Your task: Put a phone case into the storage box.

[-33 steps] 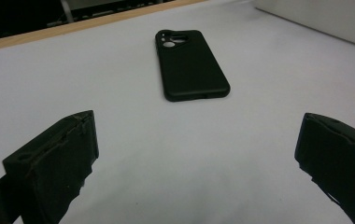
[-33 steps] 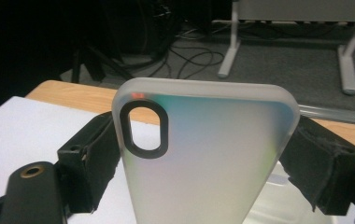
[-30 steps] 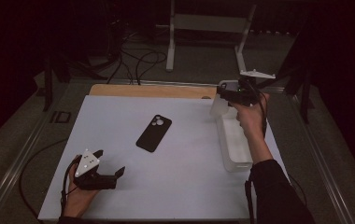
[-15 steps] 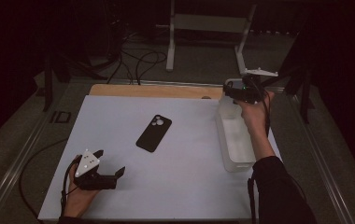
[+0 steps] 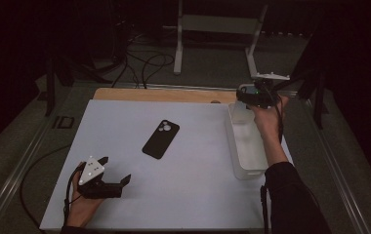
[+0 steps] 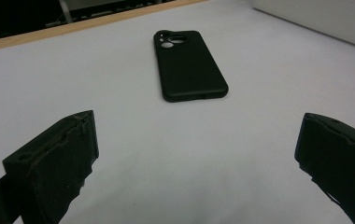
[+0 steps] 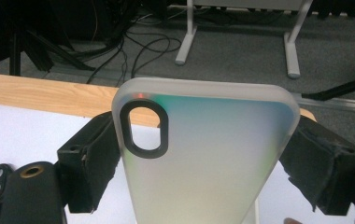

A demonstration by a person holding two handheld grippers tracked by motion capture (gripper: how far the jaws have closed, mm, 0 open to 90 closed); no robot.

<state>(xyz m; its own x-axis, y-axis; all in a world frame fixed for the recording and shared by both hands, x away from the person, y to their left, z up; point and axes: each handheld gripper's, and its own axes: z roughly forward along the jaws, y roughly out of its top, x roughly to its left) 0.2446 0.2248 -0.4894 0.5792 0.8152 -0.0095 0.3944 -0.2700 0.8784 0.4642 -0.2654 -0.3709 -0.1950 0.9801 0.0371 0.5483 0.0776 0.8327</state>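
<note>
Clear case held over the bin's far end, black case lying free mid-tabletop

Your right gripper point(image 5: 246, 100) grips a frosted clear case point(image 7: 203, 154) by its long edges, jaws wide across its width, its camera hole end pointing away from you; it hangs over the far end of the white bin point(image 5: 246, 151) at the tabletop's point(image 5: 198, 195) right side; the bin's long axis runs toward you, so you'd lower it lengthwise; your left gripper point(image 5: 117, 178) rests wide open and empty, with the black case point(image 5: 160, 139) ahead of it and nearer that hand.
</note>
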